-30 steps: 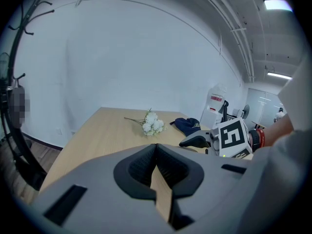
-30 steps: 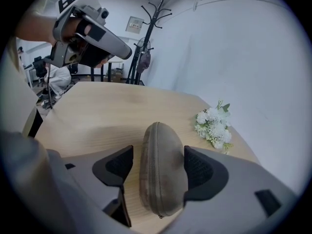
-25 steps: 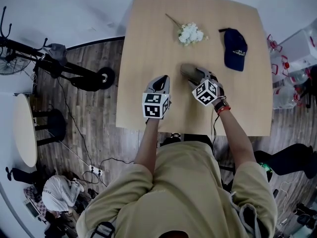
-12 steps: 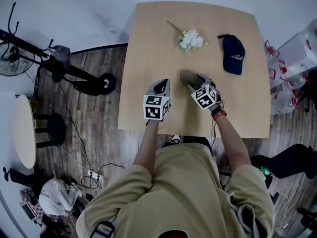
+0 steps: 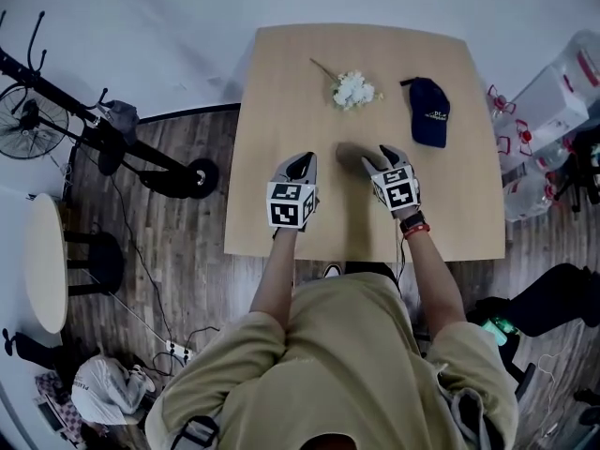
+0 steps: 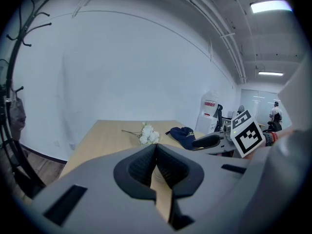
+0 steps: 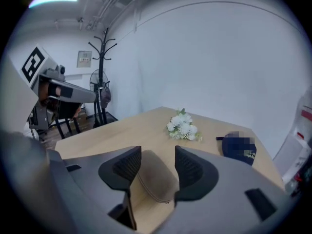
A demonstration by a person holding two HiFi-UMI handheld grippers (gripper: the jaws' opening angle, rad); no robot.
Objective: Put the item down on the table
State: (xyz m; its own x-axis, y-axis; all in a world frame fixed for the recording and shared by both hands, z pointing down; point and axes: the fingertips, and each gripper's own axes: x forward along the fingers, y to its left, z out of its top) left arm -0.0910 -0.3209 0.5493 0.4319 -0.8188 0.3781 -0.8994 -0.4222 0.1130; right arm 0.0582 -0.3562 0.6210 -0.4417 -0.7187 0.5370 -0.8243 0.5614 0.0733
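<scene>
A tan cap (image 5: 350, 152) lies on the wooden table (image 5: 281, 82), partly hidden under my right gripper (image 5: 379, 157). In the right gripper view the tan cap (image 7: 157, 180) sits between the jaws of the right gripper (image 7: 158, 164). Those jaws are closing, and a gap shows on each side of the cap. My left gripper (image 5: 300, 164) hovers over the table's near part, left of the cap. The left gripper (image 6: 156, 148) is shut with nothing in it.
White flowers (image 5: 354, 90) and a navy cap (image 5: 428, 111) lie farther back on the table. A scooter (image 5: 141, 148), a stool (image 5: 94, 237) and a round side table (image 5: 47, 261) stand at the left. Water bottles (image 5: 553, 111) are at the right. A coat rack (image 7: 102, 72) stands by the wall.
The right gripper has turned from pointing up-left to pointing more straight up the table, and it now covers more of the tan cap. The left gripper has hardly moved.
</scene>
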